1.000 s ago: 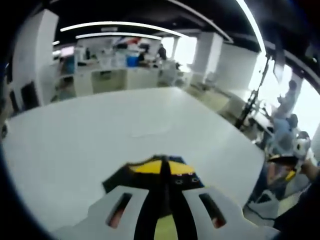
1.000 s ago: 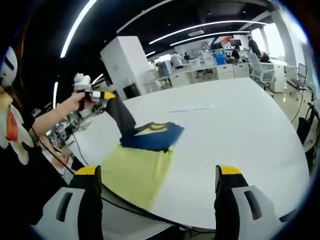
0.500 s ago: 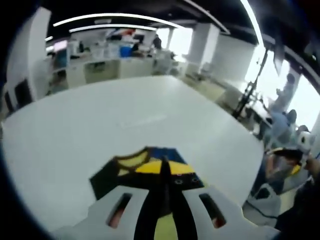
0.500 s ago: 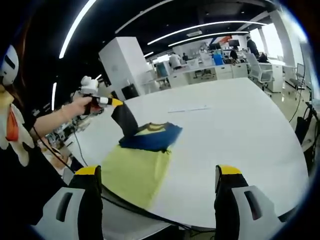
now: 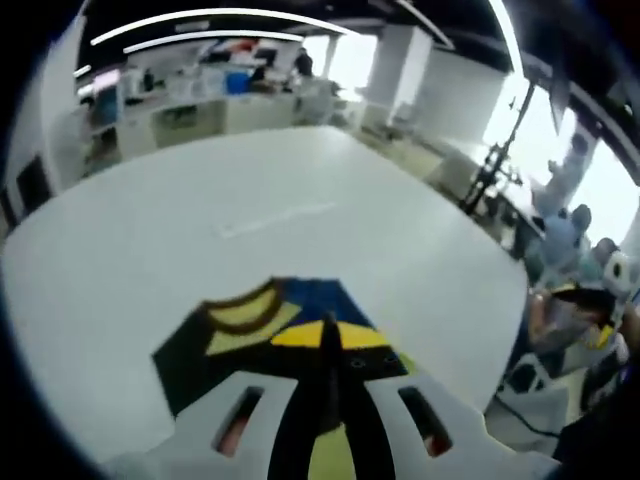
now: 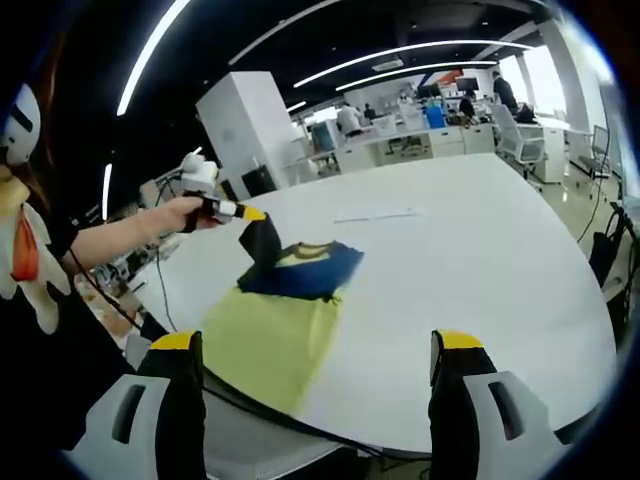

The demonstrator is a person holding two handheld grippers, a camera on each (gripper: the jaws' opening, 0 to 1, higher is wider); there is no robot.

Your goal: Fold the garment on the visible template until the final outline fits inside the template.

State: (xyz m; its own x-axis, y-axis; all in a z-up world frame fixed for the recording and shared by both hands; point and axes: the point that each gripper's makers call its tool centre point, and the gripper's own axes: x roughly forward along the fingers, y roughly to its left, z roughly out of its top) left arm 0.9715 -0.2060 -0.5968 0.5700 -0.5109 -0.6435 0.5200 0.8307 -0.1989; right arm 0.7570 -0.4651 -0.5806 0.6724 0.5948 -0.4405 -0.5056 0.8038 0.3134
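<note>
Left tool (image 6: 247, 212) pinches garment (image 6: 275, 320) sleeve aloft.

Left gripper (image 6: 252, 213): held out over the table in the person's left hand (image 6: 186, 212), forearm extended from the left of the right gripper view; jaws pinched together on a dark sleeve (image 6: 263, 240), yellow tips meeting in the left gripper view. Right gripper (image 6: 318, 360): jaws spread wide apart, nothing between them, held back and clear.
</note>
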